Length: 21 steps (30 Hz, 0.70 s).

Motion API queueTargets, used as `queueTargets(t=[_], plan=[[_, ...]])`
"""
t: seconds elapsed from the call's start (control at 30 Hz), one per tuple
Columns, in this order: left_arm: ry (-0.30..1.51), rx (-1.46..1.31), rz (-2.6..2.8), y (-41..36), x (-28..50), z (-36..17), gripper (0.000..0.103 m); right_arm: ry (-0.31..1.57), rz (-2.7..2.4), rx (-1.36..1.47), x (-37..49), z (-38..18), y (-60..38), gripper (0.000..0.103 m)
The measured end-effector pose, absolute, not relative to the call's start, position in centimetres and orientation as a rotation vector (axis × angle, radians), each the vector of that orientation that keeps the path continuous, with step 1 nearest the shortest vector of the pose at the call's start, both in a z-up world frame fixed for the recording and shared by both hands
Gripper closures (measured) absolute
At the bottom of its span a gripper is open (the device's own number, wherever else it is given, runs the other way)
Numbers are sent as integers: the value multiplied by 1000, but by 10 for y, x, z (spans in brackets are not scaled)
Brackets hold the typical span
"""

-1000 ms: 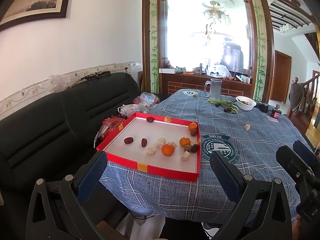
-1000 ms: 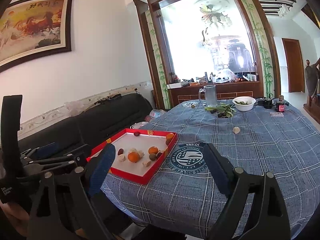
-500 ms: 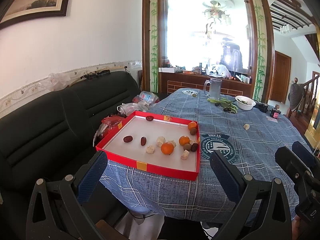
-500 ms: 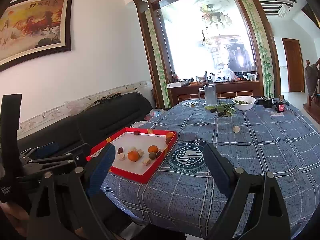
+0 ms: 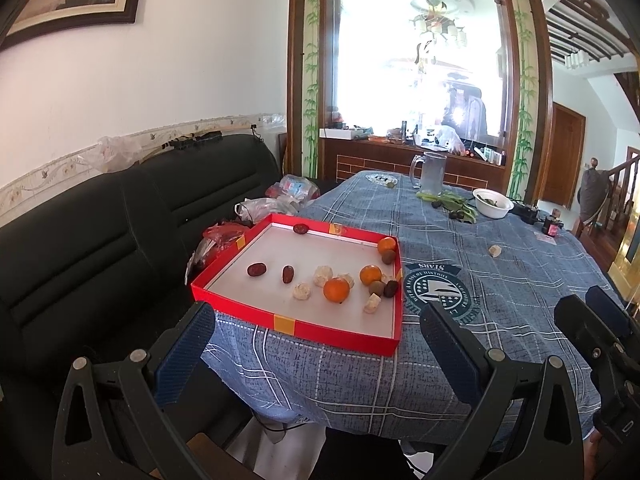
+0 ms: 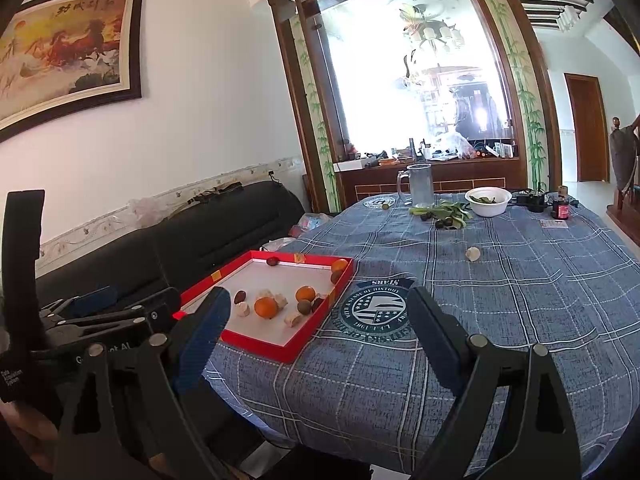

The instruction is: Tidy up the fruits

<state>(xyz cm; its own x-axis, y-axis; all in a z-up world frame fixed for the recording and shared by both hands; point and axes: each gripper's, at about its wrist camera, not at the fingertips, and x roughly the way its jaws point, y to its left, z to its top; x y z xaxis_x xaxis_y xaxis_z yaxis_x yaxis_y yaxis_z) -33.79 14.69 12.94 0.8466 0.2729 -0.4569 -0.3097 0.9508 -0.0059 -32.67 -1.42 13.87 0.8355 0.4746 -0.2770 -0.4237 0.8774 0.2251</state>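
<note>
A red tray (image 5: pixel 332 330) with a white floor lies on the near left corner of the blue checked tablecloth (image 5: pixel 500 280). In it lie three oranges (image 5: pixel 336 290), dark red dates (image 5: pixel 256 269), several pale lumpy pieces (image 5: pixel 302 291) and brown round fruits (image 5: pixel 376 288). One pale piece (image 5: pixel 495 251) lies loose on the cloth, further right. My left gripper (image 5: pixel 316 320) hangs open and empty before the tray's near wall, off the table edge. My right gripper (image 6: pixel 318 300) is open and empty too, to the right of the left gripper (image 6: pixel 100 308), near the tray (image 6: pixel 260 344).
A black sofa (image 5: pixel 100 240) with plastic bags (image 5: pixel 256 208) runs along the table's left side. At the far end stand a glass mug (image 5: pixel 432 174), a white bowl (image 5: pixel 492 202), green leaves (image 5: pixel 448 200) and a small bottle (image 5: pixel 551 226).
</note>
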Motion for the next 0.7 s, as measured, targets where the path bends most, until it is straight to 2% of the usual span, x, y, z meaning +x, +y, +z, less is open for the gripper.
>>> queueTargets(t=[0.7], plan=[[472, -94, 315, 150, -335, 127, 1, 346, 477, 153, -325, 136, -13, 13]])
